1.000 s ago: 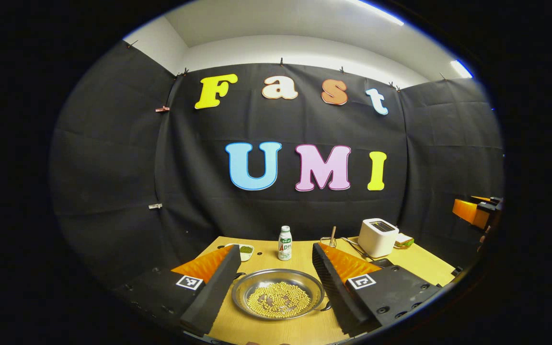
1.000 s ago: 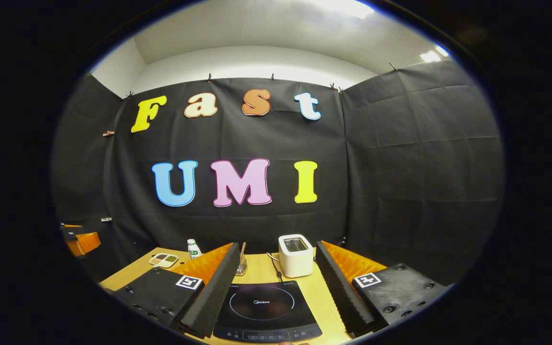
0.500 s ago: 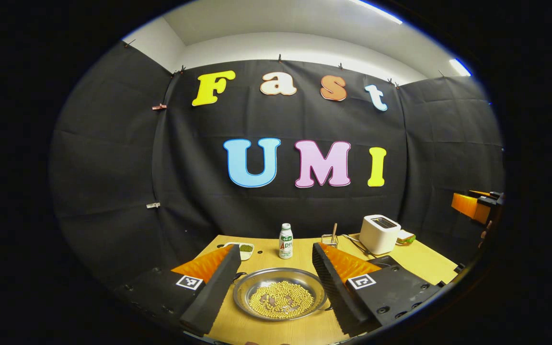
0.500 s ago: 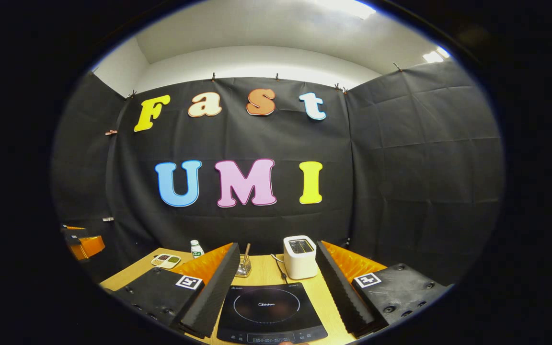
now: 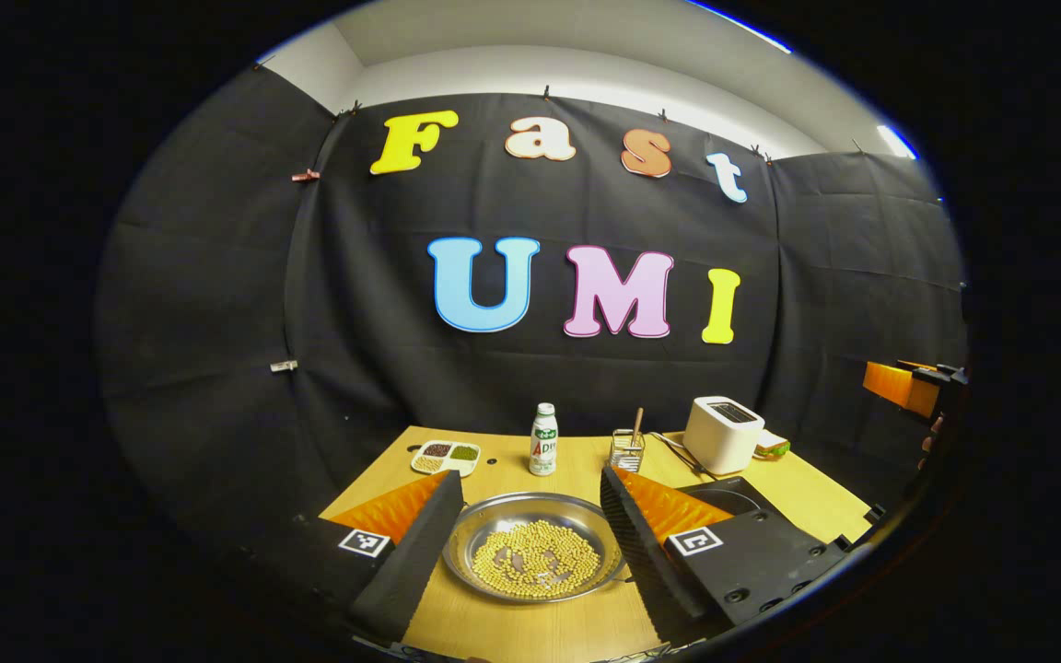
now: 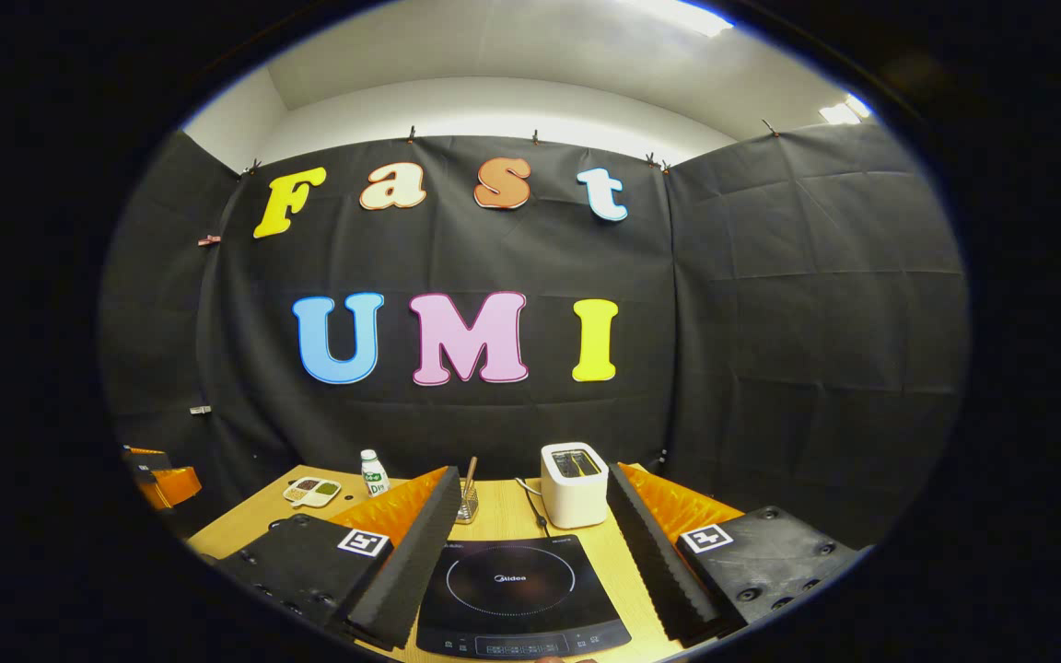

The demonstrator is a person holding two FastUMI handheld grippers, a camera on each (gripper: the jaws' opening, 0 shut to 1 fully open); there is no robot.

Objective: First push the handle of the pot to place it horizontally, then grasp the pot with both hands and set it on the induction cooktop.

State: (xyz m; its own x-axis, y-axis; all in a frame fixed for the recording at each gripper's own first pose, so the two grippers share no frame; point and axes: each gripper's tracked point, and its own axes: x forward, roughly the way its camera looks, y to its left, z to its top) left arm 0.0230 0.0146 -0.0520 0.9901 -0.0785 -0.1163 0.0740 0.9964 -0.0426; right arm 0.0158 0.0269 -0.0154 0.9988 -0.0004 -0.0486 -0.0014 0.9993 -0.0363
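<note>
pot (image 5: 533,559), holding beans, is sitting near the table's (image 5: 577,635) front edge between the spread fingers of the left gripper (image 5: 530,534). right gripper (image 6: 530,543) is framing the induction cooktop (image 6: 517,594), fingers spread. toaster (image 6: 574,483) is standing behind.

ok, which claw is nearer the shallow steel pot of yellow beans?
Left. The left claw hangs open with the shallow steel pot of yellow beans between its fingers. The right claw is open over the black induction cooktop, off to the pot's right.
</note>
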